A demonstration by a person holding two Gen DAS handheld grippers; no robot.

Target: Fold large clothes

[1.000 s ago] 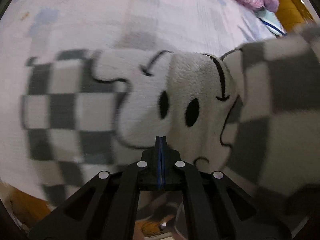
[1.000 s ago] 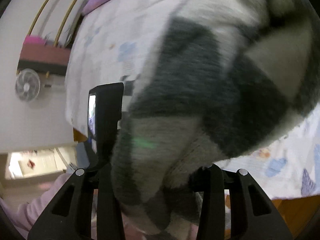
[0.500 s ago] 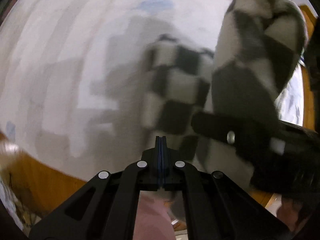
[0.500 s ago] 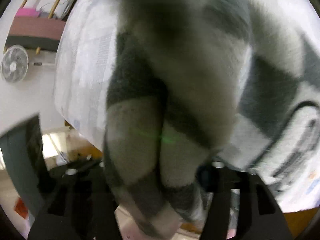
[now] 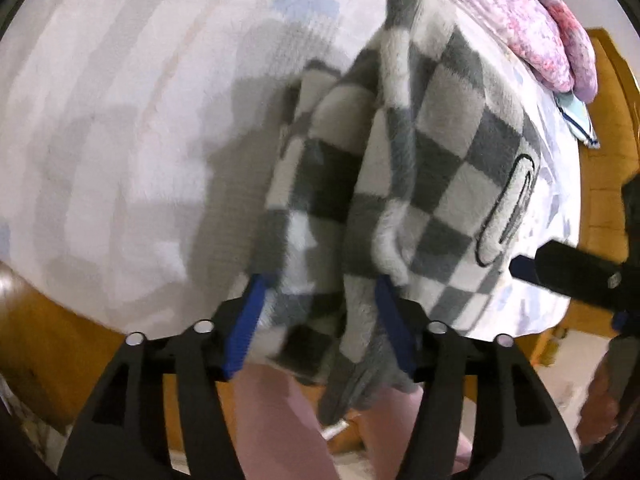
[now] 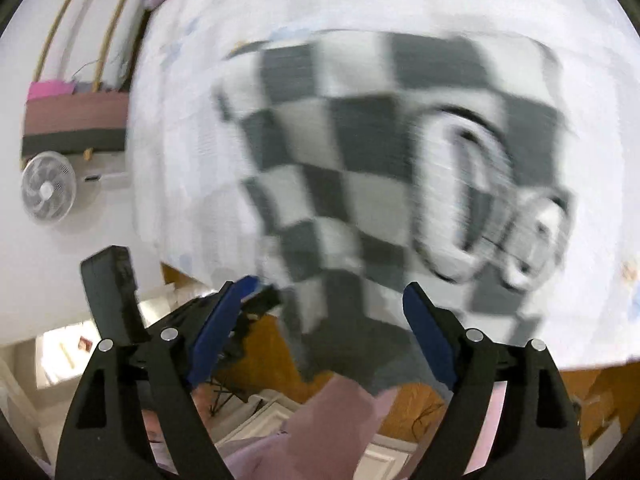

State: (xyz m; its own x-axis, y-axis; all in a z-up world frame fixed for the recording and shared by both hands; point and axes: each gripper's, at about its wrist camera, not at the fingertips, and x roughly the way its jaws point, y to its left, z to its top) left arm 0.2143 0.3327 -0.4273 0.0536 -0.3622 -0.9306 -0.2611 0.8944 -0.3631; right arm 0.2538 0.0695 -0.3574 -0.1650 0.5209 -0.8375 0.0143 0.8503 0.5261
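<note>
The checkered fleece garment [image 5: 420,168], grey and white with a black-outlined white patch, lies bunched on the white bed sheet [image 5: 120,120] at the bed's near edge, its lower end spilling over the edge. In the left wrist view that hanging end sits between the 2 blue pads of the left gripper [image 5: 318,312], whose jaws have just been opening; they stand apart, and whether the pads still touch the fleece is unclear. In the right wrist view, which is blurred, the right gripper [image 6: 332,312] has also just been opening its jaws; they stand wide apart, with a dangling strip of the garment between them and clear of both pads.

No containers show. A pink fuzzy textile [image 5: 540,28] lies on the sheet beyond the garment, with a light blue item [image 5: 578,120] just beside it. The wooden bed frame [image 5: 48,340] borders the sheet. A white fan [image 6: 48,192] stands by the wall. A pink sleeve [image 6: 332,420] fills the space beneath the right gripper.
</note>
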